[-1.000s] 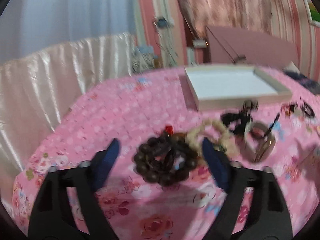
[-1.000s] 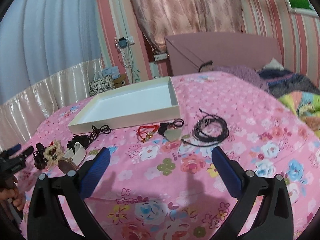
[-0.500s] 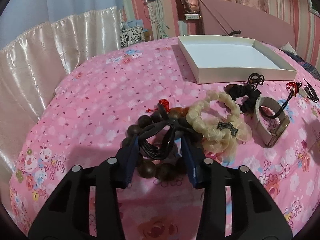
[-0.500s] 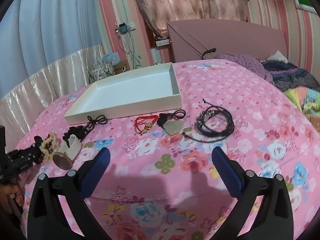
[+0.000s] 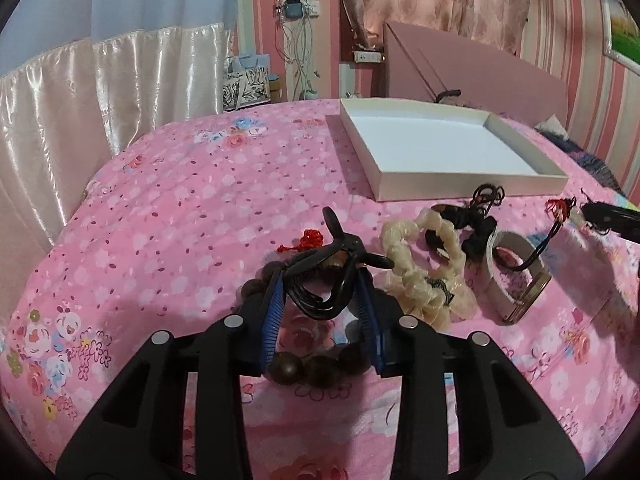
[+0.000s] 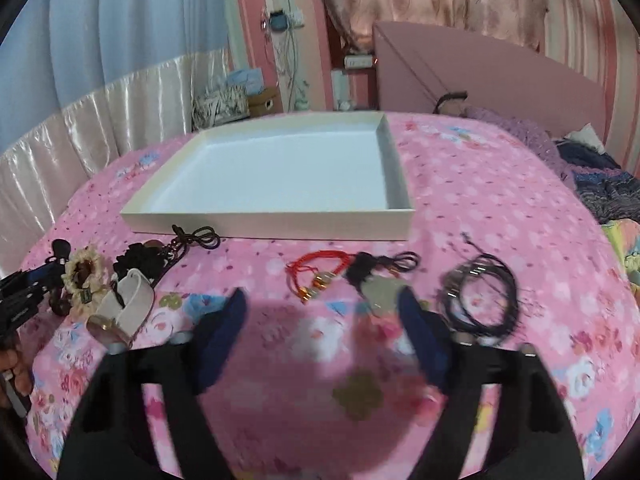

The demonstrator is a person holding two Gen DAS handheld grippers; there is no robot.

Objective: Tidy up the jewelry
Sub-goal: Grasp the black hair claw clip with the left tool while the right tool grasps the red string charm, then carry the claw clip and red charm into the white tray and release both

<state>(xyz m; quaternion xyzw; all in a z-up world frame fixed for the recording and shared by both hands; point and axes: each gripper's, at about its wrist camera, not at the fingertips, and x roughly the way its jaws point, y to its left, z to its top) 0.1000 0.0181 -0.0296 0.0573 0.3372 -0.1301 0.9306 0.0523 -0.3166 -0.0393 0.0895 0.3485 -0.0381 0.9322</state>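
Clip, black claw type [image 5: 328, 276]: pinched between narrow-set fingers of left gripper [image 5: 322, 312], held above brown bead bracelet [image 5: 312, 364], presumably for transfer to white tray [image 5: 472, 188]. Right gripper [image 6: 322, 320]: spread wide, nothing held, near red cord bracelet [image 6: 320, 270].

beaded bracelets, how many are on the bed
2: a dark wooden bead bracelet lying under the left gripper, and a cream bead bracelet just to its right. Others may be hidden in the black cord tangles.

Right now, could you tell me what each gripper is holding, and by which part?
The left gripper grips the black hair claw across its curved teeth. The right gripper holds nothing.
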